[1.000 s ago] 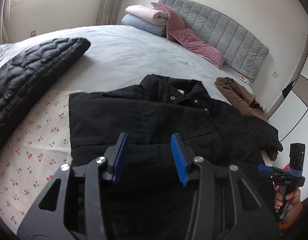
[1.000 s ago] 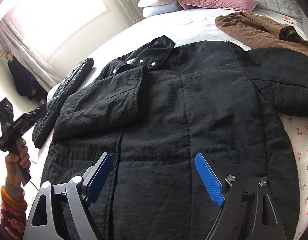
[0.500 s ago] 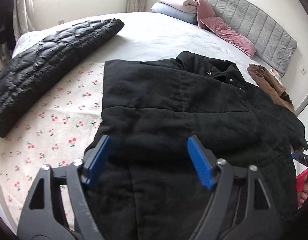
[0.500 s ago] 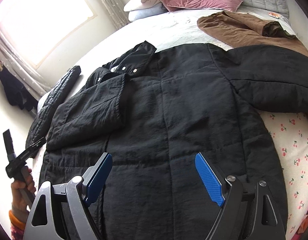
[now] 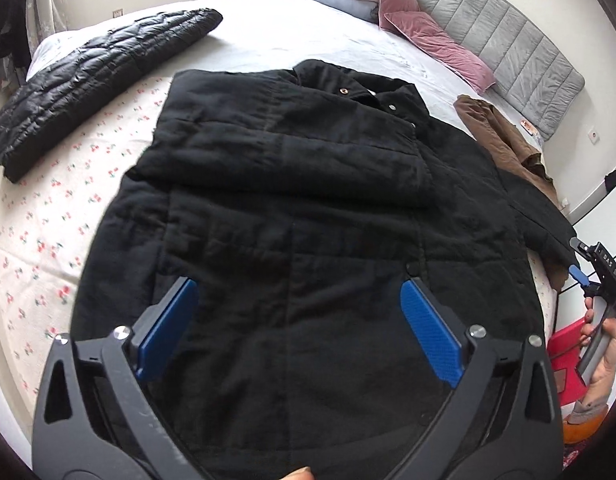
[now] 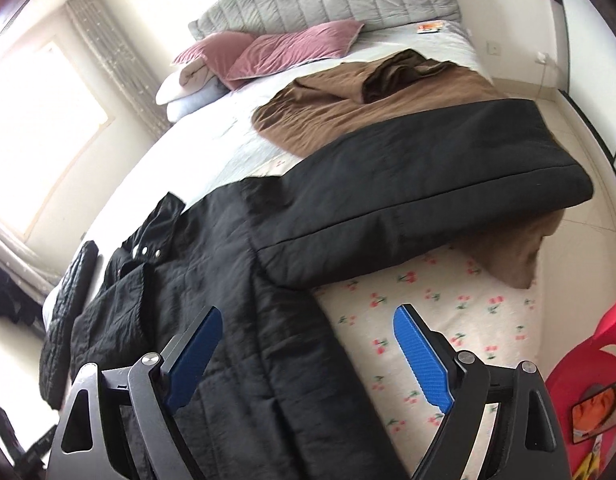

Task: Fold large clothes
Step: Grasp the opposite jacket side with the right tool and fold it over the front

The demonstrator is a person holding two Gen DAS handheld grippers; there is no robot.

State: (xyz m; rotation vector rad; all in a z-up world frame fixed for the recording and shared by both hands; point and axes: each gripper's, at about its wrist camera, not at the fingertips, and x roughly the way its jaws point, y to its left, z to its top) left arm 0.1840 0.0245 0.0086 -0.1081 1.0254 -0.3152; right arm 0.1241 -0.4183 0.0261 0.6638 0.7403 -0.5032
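The left gripper (image 5: 294,326), its blue pads narrowly parted a second ago, now stands spread wide above the lower body of the black coat (image 5: 308,208), having swung from the hem corner toward the garment's middle. In its view the quilted black jacket (image 5: 88,80) has slid from nine o'clock up to ten o'clock. The right gripper (image 6: 308,354), as wide as before, has swung away from the coat's centre toward three o'clock and now straddles the coat's edge and the cherry-print sheet (image 6: 447,300). The outstretched sleeve (image 6: 427,192) and the brown garment (image 6: 347,108) now fill the middle of its view.
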